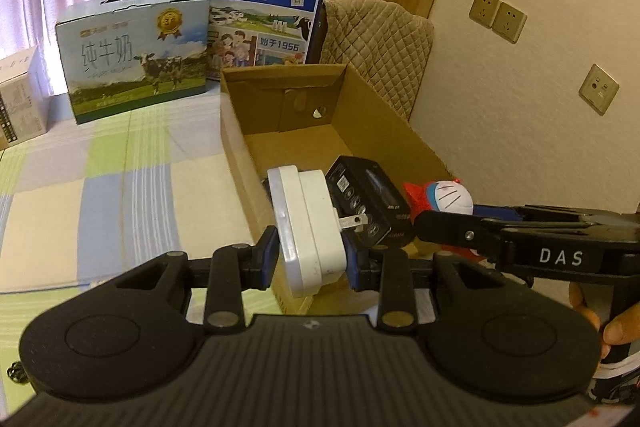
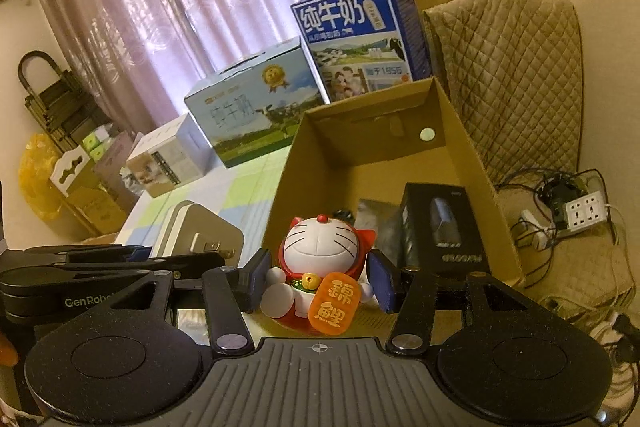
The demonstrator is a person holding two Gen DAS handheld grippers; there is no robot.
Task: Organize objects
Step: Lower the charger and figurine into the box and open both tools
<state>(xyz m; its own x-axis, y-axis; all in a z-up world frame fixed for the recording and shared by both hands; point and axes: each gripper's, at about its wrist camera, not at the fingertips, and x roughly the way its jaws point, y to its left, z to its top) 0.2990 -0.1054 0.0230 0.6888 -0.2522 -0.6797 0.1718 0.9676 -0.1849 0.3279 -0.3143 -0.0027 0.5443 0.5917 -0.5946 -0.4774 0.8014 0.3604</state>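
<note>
My left gripper (image 1: 312, 259) is shut on a white plug adapter (image 1: 308, 227), prongs pointing right, held at the near left wall of an open cardboard box (image 1: 236, 147). A black product box (image 1: 368, 203) lies inside it. My right gripper (image 2: 318, 281) is shut on a white-and-red cat figurine (image 2: 320, 251) with an orange tag, at the near end of the cardboard box (image 2: 460, 147), beside the black product box (image 2: 440, 231). The left wrist view shows the right gripper (image 1: 440, 227) in front of the figurine (image 1: 448, 197). The adapter (image 2: 200, 231) appears left in the right wrist view.
Two milk cartons (image 1: 136, 55) (image 1: 264, 11) stand behind the cardboard box on a checked cloth (image 1: 100, 187). A quilted cover (image 2: 512, 75) drapes a seat at right. Power strips and tangled cables (image 2: 576, 215) lie right of the box. Small boxes (image 2: 168, 159) sit left.
</note>
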